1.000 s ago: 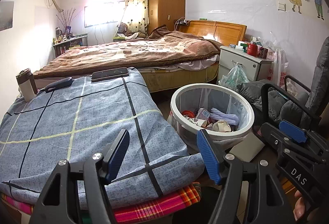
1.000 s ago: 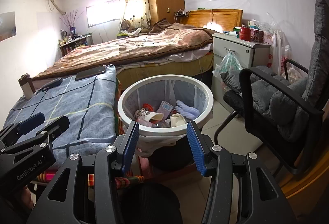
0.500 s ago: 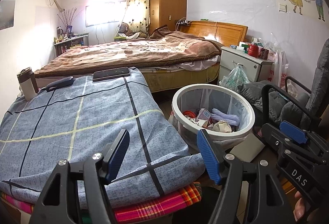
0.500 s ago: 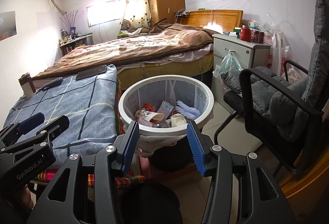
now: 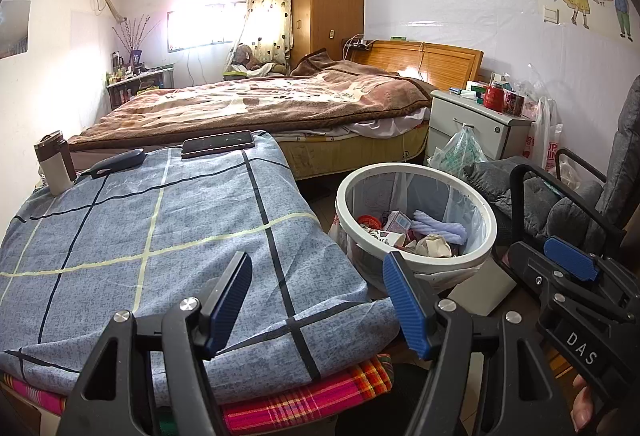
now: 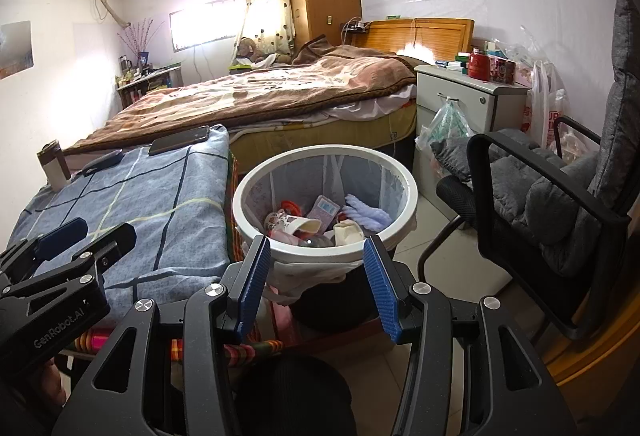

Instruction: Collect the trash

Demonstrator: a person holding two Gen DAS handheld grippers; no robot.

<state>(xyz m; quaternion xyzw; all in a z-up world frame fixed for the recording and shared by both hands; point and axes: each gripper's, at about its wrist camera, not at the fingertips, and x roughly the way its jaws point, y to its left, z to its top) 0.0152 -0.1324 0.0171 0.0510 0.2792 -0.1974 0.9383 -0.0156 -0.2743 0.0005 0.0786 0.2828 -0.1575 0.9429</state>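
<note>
A white-rimmed mesh trash bin [image 5: 416,264] [image 6: 256,187] stands on the floor beside a low table. Inside lie several pieces of trash [image 6: 320,220]: a paper cup, a small pink carton, a crumpled lilac cloth and red wrappers. My left gripper [image 5: 316,296] hovers over the near edge of the blue checked tablecloth [image 5: 152,236], jaws apart with nothing between them. My right gripper [image 6: 316,278] hangs in front of the bin's near rim, open and empty. Each gripper shows at the edge of the other's view.
On the far end of the table lie a phone [image 5: 218,143], a dark case [image 5: 118,161] and a flask [image 5: 54,163]. A bed [image 5: 260,107], a white nightstand [image 5: 476,123] with hanging plastic bags, and a grey padded chair [image 6: 560,195] surround the bin.
</note>
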